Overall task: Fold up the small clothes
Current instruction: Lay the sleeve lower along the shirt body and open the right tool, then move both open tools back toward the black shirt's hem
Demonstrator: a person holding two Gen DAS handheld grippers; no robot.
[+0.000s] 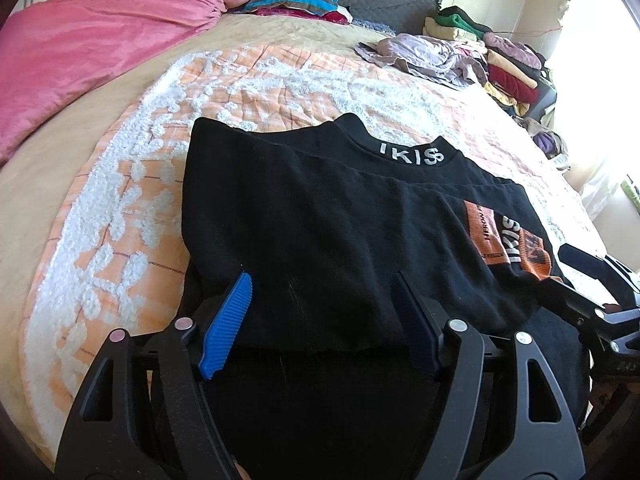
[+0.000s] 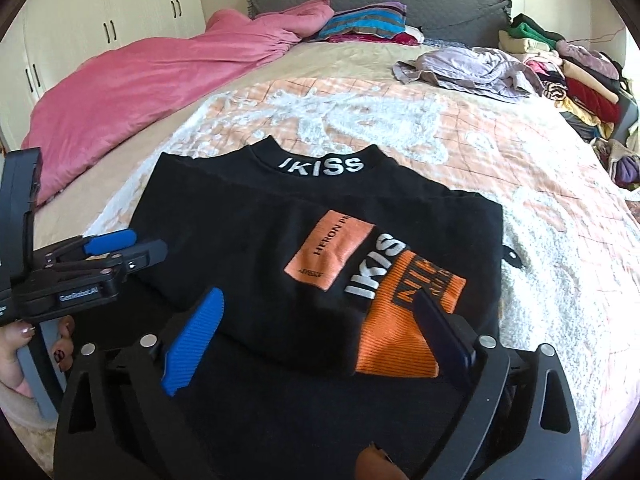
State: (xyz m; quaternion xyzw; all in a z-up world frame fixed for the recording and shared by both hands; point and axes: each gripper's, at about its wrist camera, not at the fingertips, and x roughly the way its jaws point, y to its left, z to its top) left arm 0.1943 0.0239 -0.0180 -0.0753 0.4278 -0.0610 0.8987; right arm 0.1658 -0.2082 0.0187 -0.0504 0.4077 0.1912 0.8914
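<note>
A black sweater (image 1: pixel 320 208) (image 2: pixel 248 216) lies folded on the patterned bedspread, its white-lettered collar at the far side and orange patches on the right half. In the left wrist view, my left gripper (image 1: pixel 323 280) hangs open over the near folded hem, which runs between the blue pad (image 1: pixel 228 320) and the dark pad without being pinched. My right gripper (image 2: pixel 318 296) stands wide open above the orange patch (image 2: pixel 404 332), nothing pressed between its pads. The right wrist view shows my left gripper (image 2: pixel 132 248) at the sweater's left edge. My right gripper (image 1: pixel 580 264) shows at the left wrist view's right edge.
A pink duvet (image 2: pixel 140 92) covers the bed's left side, with striped pillows (image 2: pixel 360 24) by the grey headboard. A crumpled lilac garment (image 2: pixel 460 66) and stacked folded clothes (image 2: pixel 580 80) sit at the far right. A hand (image 2: pixel 24 344) holds the left gripper's handle.
</note>
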